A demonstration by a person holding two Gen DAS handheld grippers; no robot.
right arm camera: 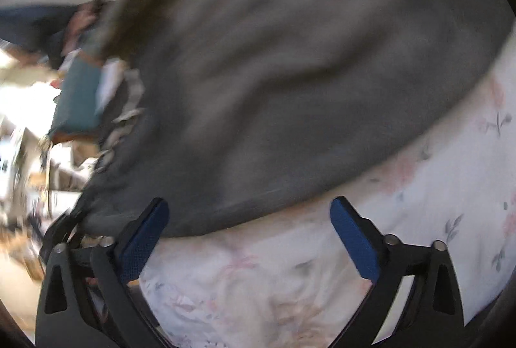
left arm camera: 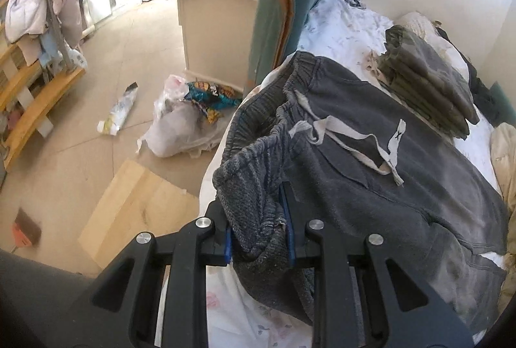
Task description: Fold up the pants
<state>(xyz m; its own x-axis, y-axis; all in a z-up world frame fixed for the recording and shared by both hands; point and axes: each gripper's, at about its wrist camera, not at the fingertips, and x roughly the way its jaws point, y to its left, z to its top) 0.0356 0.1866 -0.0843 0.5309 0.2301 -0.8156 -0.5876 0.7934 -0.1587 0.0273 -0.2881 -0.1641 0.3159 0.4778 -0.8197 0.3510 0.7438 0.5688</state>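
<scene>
Dark grey sweatpants (left arm camera: 403, 183) with a light drawstring (left arm camera: 342, 132) lie spread on a floral bedsheet (left arm camera: 238, 309). My left gripper (left arm camera: 258, 232) is shut on the ribbed waistband (left arm camera: 254, 186) at the bed's near edge and lifts it a little. In the blurred right wrist view the pants (right arm camera: 290, 83) lie across the sheet (right arm camera: 419, 219). My right gripper (right arm camera: 248, 219) is open and empty, its blue pads (right arm camera: 354, 238) just short of the pants' near edge.
A stack of folded olive and grey clothes (left arm camera: 425, 83) sits on the bed beyond the pants. A teal and orange garment (left arm camera: 283, 6) hangs at the bed end. On the floor to the left lie a plastic bag (left arm camera: 183, 122) and a wooden board (left arm camera: 135, 212).
</scene>
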